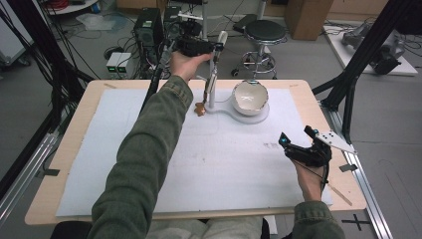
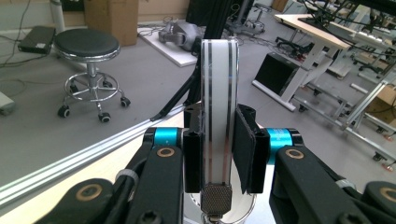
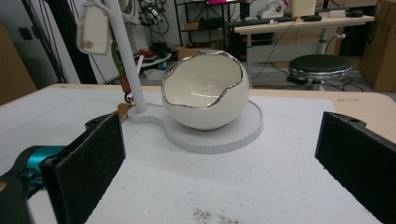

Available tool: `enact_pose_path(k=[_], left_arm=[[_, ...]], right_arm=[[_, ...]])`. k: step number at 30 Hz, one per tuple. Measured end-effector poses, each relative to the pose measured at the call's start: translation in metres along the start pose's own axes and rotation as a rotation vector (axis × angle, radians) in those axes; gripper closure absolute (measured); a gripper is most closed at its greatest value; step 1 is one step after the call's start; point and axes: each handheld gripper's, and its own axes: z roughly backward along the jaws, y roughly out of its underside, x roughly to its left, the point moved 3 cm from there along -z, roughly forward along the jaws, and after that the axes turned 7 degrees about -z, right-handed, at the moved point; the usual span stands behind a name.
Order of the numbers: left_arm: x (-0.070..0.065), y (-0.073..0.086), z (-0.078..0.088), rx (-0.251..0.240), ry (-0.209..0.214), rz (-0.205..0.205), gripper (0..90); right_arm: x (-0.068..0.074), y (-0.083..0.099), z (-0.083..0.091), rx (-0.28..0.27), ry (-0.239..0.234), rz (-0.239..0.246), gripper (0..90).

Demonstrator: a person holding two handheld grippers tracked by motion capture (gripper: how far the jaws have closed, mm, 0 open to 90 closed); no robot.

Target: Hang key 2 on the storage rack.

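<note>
— Where do we see the left arm?

— We see it stretched far forward over the table, in a green sleeve. The left hand (image 1: 183, 63) holds the left gripper (image 1: 215, 47) high at the far edge, and its jaws are closed tight on something narrow.

— And the right?

— The right hand (image 1: 309, 180) rests low near the right edge. The right gripper (image 1: 297, 139) has its jaws wide apart, with nothing between them.

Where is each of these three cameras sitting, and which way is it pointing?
High view: above the table's near side, looking forward and down; both forearms, left tongs, right tongs.
Left gripper view: on the left tongs, clamping a white strap, facing the room.
Right gripper view: on the open right tongs, facing the egg-shaped bowl.
Shared: bowl, stool.
</note>
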Motion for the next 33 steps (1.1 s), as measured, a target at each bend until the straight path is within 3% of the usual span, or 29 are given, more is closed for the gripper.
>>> enact_pose_path(k=[4, 7, 10, 14, 19, 21, 25, 27, 28, 29, 33], left_arm=[[-0.004, 0.002, -0.005, 0.011, -0.008, -0.026, 74.5], [-0.01, 0.005, -0.01, 0.052, -0.05, -0.087, 74.5], [-0.013, 0.008, -0.011, 0.077, -0.071, -0.124, 73.4], [-0.017, 0.007, -0.01, 0.08, -0.037, -0.103, 49.5], [-0.026, 0.004, 0.001, 0.043, -0.108, -0.155, 28.7], [-0.025, 0.006, 0.006, 0.026, -0.123, -0.146, 25.0], [-0.016, 0.013, 0.017, 0.043, -0.132, -0.114, 13.3], [-0.012, 0.017, 0.022, 0.034, -0.12, -0.094, 5.8], [-0.012, 0.017, 0.022, 0.034, -0.12, -0.094, 5.7], [-0.007, 0.023, 0.03, 0.032, -0.088, -0.061, 4.3], [0.003, 0.033, 0.04, 0.064, -0.104, -0.06, 1.6]], right_arm=[[-0.001, 0.0, 0.001, 0.002, -0.001, -0.004, 0.5], [-0.002, 0.0, 0.001, 0.001, 0.001, -0.006, 0.5], [-0.002, 0.0, 0.002, -0.001, 0.002, -0.002, 0.5], [-0.002, -0.001, 0.003, -0.008, 0.001, -0.001, 0.5], [-0.002, 0.0, 0.003, -0.004, 0.002, 0.005, 0.5], [-0.002, 0.0, 0.002, -0.002, 0.002, 0.012, 0.5], [-0.001, 0.001, 0.001, 0.005, 0.0, 0.016, 0.5], [-0.001, 0.0, 0.001, 0.002, -0.001, 0.018, 0.5], [-0.001, 0.0, 0.001, 0.002, 0.0, 0.017, 0.6], [-0.001, 0.0, 0.001, 0.003, 0.0, 0.016, 0.5], [0.0, 0.0, 0.0, 0.005, -0.002, 0.013, 0.5]])
